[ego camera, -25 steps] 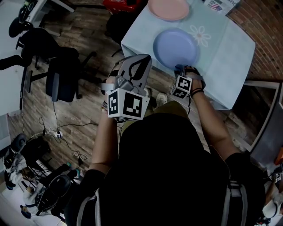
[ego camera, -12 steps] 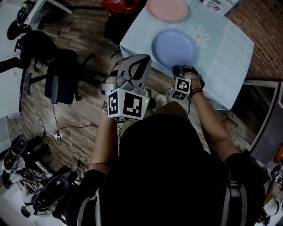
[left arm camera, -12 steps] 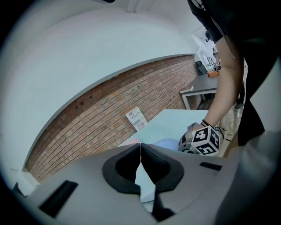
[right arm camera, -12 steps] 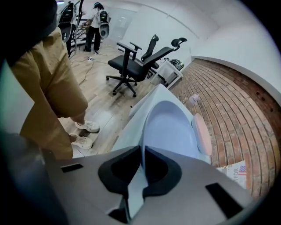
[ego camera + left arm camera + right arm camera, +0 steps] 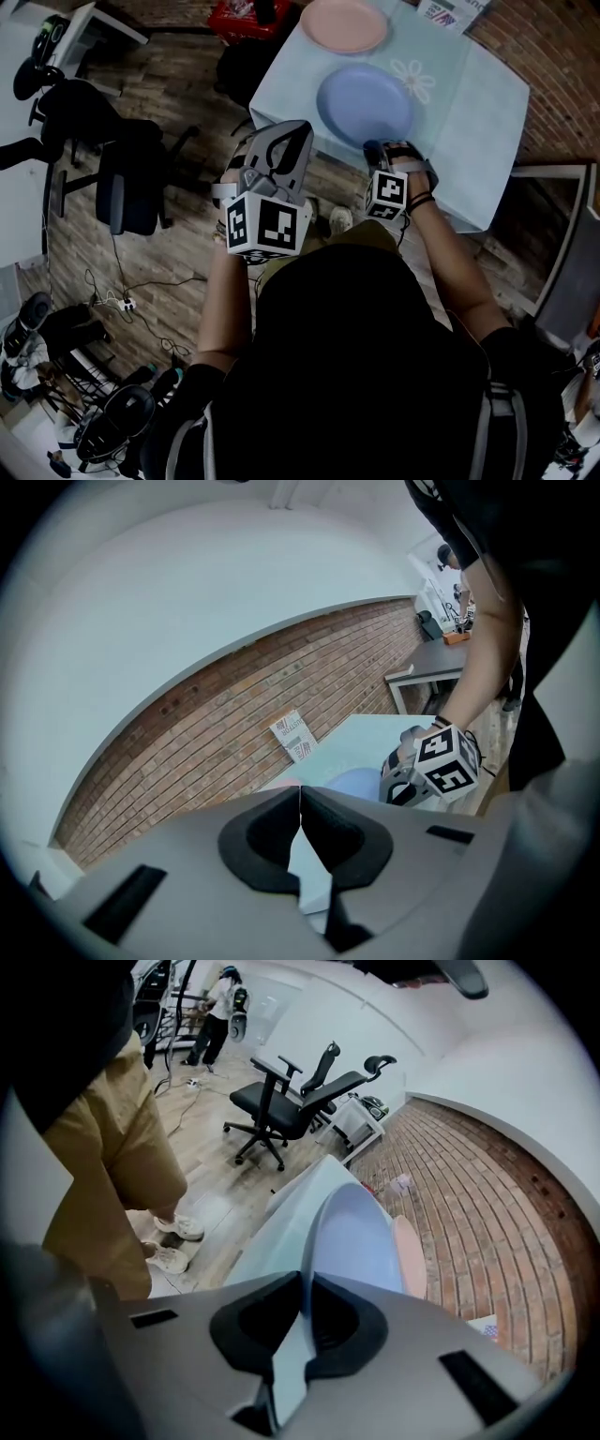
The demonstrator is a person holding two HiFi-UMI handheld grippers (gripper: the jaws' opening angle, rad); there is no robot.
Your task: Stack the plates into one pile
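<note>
The right gripper [image 5: 305, 1283] has just been closing its jaws, and they now pinch the near rim of the blue plate [image 5: 364, 101], a thin bite right at the edge. The rest of the plate reaches out ahead of the jaws, so I'd worry about it sagging or pivoting in that pinch and slipping free, most likely if it is swung quickly. Off to that gripper's left, the left gripper [image 5: 281, 141] hangs over the floor, short of the table [image 5: 459, 122]. Its jaws are together on nothing, so it gives no support under the plate. Farther ahead, beyond the blue plate and apart from it, the pink plate [image 5: 343, 23] sits towards the table's far side. A low carry could clip its rim and shove it outward, or land the blue plate off-centre.
</note>
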